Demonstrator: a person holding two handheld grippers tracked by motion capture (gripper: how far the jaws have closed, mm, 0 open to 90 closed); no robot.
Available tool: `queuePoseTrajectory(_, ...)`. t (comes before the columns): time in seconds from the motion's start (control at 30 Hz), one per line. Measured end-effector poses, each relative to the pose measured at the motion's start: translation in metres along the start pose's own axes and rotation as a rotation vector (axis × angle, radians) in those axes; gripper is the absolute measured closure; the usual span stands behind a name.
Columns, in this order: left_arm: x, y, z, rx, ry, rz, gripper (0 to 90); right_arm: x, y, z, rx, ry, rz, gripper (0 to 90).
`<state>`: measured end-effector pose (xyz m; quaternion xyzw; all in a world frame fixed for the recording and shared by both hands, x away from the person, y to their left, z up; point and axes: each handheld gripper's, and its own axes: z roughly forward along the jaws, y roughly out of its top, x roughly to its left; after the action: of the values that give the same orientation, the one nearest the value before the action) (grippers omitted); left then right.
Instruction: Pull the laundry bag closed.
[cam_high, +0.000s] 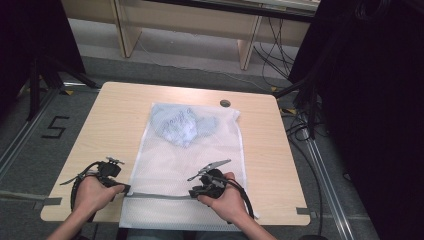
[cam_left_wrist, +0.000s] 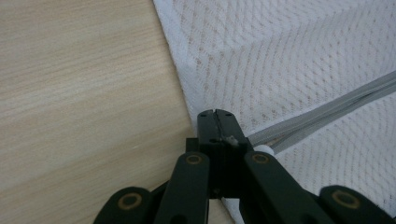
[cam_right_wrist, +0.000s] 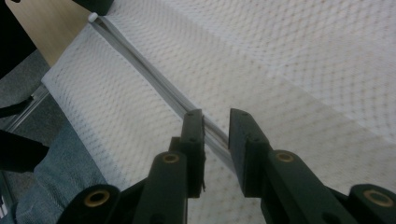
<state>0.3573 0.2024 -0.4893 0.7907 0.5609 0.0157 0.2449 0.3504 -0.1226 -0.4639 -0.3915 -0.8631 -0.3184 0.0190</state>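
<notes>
Both hands low at near table edge, palms down. Left gripper (cam_high: 121, 188) at bag's left edge, jaws pressed together, pinching the end of the grey zipper (cam_left_wrist: 322, 112). Right gripper (cam_right_wrist: 216, 122) over mid zipper, jaws narrowly apart, straddling it, nothing clamped. White mesh laundry bag (cam_high: 210, 150) flat on light wood table (cam_high: 110, 120), near end hanging over edge; pale blue cloth (cam_high: 182, 125) inside at far end. Grey floor, black cables (cam_high: 275, 45) to right, "5" mark (cam_high: 55, 127) on floor at left.

White mesh cloth bag (cam_high: 200, 160) on matt wood table (cam_high: 110, 125).
</notes>
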Motion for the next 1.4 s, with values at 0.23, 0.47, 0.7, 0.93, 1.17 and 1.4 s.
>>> queuePoseTrajectory(0.23, 0.0, -0.001, 0.0, 0.009, -0.007, -0.036, 89.7, 0.016, 0.01, 0.016, 0.022, 0.032, -0.027, 75.9)
queuePoseTrajectory(0.47, -0.001, 0.0, -0.001, 0.012, 0.01, -0.032, 89.6, 0.03, 0.023, 0.032, 0.016, 0.055, -0.073, 75.2)
queuePoseTrajectory(0.7, 0.0, 0.001, 0.001, 0.021, 0.007, -0.029, 89.6, 0.044, 0.033, 0.048, 0.042, 0.081, -0.077, 74.7)
queuePoseTrajectory(0.93, 0.002, 0.001, 0.001, 0.028, 0.001, -0.029, 89.6, 0.058, 0.044, 0.067, 0.032, 0.12, -0.104, 74.7)
queuePoseTrajectory(1.17, 0.005, 0.001, -0.001, 0.058, -0.007, 0.0, 89.6, 0.069, 0.052, 0.081, 0.042, 0.144, -0.086, 74.6)
queuePoseTrajectory(1.4, 0.004, 0.001, 0.001, 0.033, -0.008, -0.024, 89.7, 0.076, 0.064, 0.095, 0.046, 0.161, -0.072, 74.1)
